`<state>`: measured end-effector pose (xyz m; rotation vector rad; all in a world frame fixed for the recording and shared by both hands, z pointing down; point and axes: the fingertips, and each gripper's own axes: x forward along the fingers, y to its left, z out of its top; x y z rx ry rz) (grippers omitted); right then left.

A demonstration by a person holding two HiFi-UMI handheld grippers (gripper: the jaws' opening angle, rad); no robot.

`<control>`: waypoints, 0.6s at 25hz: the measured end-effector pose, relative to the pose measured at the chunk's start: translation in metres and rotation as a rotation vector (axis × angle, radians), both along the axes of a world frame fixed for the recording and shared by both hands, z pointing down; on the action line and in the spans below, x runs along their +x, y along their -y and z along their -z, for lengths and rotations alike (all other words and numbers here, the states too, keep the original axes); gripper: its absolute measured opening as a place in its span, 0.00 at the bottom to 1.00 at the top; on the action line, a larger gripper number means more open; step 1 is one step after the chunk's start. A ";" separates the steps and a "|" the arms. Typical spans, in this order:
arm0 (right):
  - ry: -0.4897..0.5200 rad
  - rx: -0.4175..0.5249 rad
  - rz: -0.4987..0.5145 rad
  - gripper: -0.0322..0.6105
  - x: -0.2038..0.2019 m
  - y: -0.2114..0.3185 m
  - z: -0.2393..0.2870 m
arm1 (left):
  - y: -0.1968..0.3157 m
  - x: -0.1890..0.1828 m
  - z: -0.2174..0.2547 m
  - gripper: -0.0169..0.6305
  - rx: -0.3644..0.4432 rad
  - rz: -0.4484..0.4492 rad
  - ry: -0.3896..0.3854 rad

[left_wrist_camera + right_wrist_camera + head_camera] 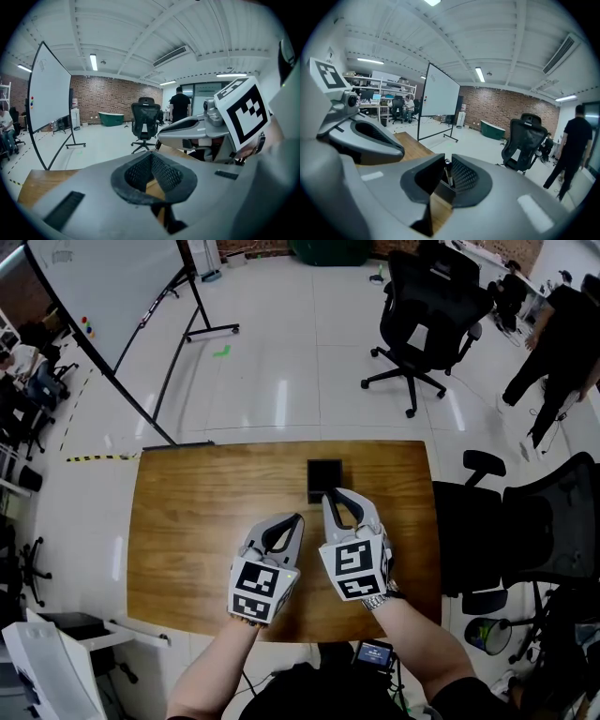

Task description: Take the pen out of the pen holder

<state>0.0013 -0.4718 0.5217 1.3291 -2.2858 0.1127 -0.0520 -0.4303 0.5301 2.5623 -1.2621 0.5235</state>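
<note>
A black square pen holder [324, 480] stands on the wooden table [187, 521], past the middle. In the right gripper view a thin pen [447, 172] stands upright in the holder [444, 191], seen through the narrow slit between my right gripper's [445, 157] jaws. Those jaws stand slightly apart and nothing is pressed between them. That gripper [330, 493] hovers with its tips at the holder's near edge. My left gripper [298, 517] hangs beside it, a little nearer to me. Its jaw tips [151, 157] meet with nothing in them.
A whiteboard on a wheeled stand [103, 287] is on the floor at the far left. A black office chair [427, 306] stands beyond the table. Another chair [534, 521] sits close to the table's right edge. A person [562, 343] stands at the far right.
</note>
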 end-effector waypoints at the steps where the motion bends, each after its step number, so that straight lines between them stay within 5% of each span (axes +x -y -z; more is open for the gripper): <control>1: 0.004 0.009 -0.002 0.12 0.000 -0.004 0.005 | -0.005 0.000 0.004 0.03 0.005 -0.002 0.000; 15: 0.007 0.078 -0.029 0.12 0.005 -0.082 0.058 | -0.076 -0.003 0.048 0.03 0.076 -0.032 -0.004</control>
